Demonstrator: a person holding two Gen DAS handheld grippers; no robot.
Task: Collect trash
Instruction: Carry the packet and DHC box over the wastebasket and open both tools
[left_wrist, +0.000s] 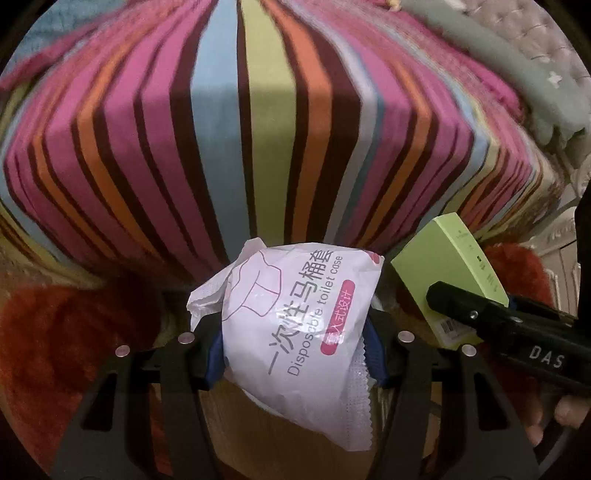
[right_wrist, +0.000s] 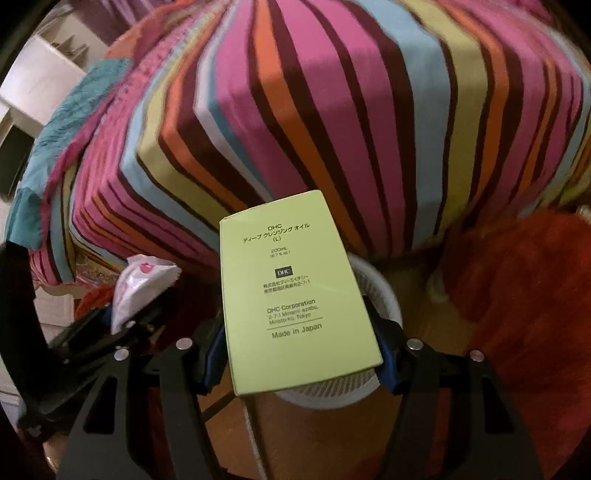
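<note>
Left gripper (left_wrist: 295, 354): clamped on the white packet (left_wrist: 295, 332), blue pads pressing its two sides; most of the packet stands out above the pads and a tail hangs below.
Right gripper (right_wrist: 299, 354): clenched on the green box (right_wrist: 295, 291) near its lower end, the long upper part sticking out past the pads.
Bin (right_wrist: 384, 291): white mesh, on the wood floor just off the edge of the striped bed (right_wrist: 332, 110), directly under the box; a sliver of its rim seems to show beneath the packet in the left view.
Rug (right_wrist: 517, 295): red and shaggy, beside the bin.
Spacing: the two grippers sit close side by side over the bin, each visible in the other's camera.
Risk, miss: the box is long and tilted; let go off-centre, it could catch the rim and tip out onto the rug or floor.
Risk, snag: the packet is soft and crinkled; it may cling to a pad or drift sideways when freed, landing outside.
Risk, clash: both loads aimed at one mouth could knock each other or the grippers.
Risk, bin: it looks light, so a nudge from a finger could topple it.
</note>
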